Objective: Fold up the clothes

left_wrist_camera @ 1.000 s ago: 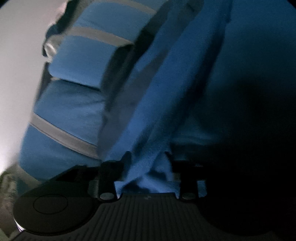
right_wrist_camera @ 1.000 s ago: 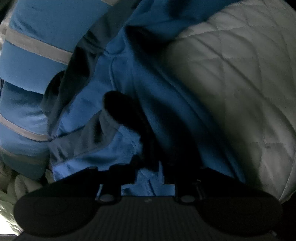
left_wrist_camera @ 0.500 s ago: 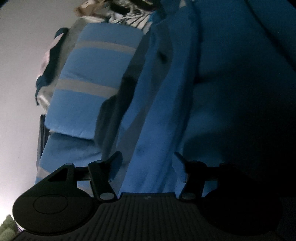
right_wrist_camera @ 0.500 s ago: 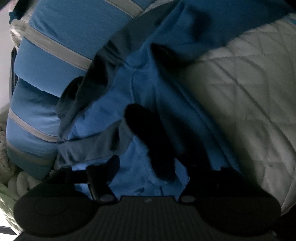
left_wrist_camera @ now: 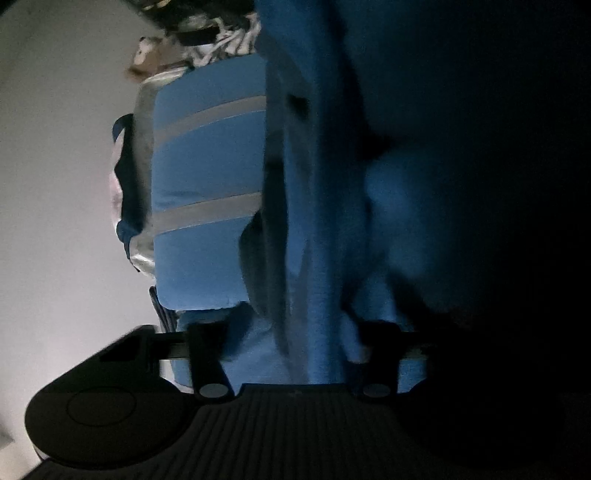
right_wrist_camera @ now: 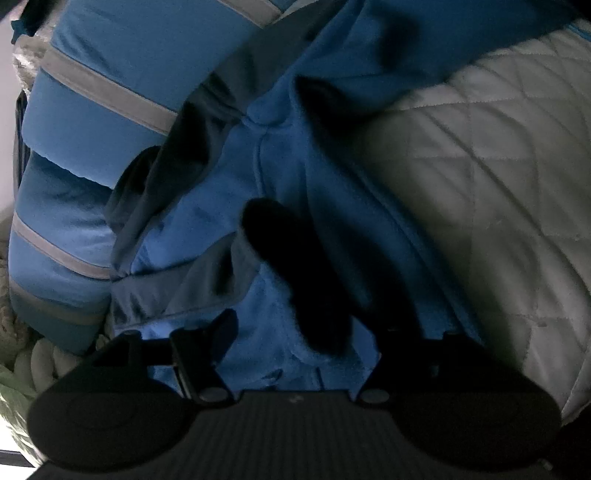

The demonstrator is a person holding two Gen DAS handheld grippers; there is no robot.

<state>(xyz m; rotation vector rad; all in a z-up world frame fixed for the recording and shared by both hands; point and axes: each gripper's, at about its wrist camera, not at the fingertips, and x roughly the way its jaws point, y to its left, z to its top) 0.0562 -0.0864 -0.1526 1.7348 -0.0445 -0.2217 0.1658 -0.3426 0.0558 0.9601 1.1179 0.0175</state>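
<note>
A blue fleece garment [left_wrist_camera: 321, 221] with dark grey panels hangs in front of my left gripper [left_wrist_camera: 291, 350]. One of its folds runs down between the jaws. They are closing, and a gap still shows beside the left finger [left_wrist_camera: 207, 354]. In the right wrist view the same garment [right_wrist_camera: 280, 166] lies crumpled on the bed. My right gripper [right_wrist_camera: 295, 343] stands open just over it, gripping nothing. A dark blurred shape [right_wrist_camera: 295, 277] sticks up from the cloth ahead of it; I cannot tell what it is.
A blue cushion with grey stripes [left_wrist_camera: 210, 155] [right_wrist_camera: 110, 66] lies left of the garment. A white quilted bed cover [right_wrist_camera: 480, 184] spreads to the right. A cream knitted thing [right_wrist_camera: 29, 365] sits at the lower left. A pale wall [left_wrist_camera: 55, 184] and piled clothes [left_wrist_camera: 207, 29] lie beyond.
My right gripper let go of the blue cloth and opened wide. My left gripper opened, rolled and sank, so the striped cushion now stands upright in its view.
</note>
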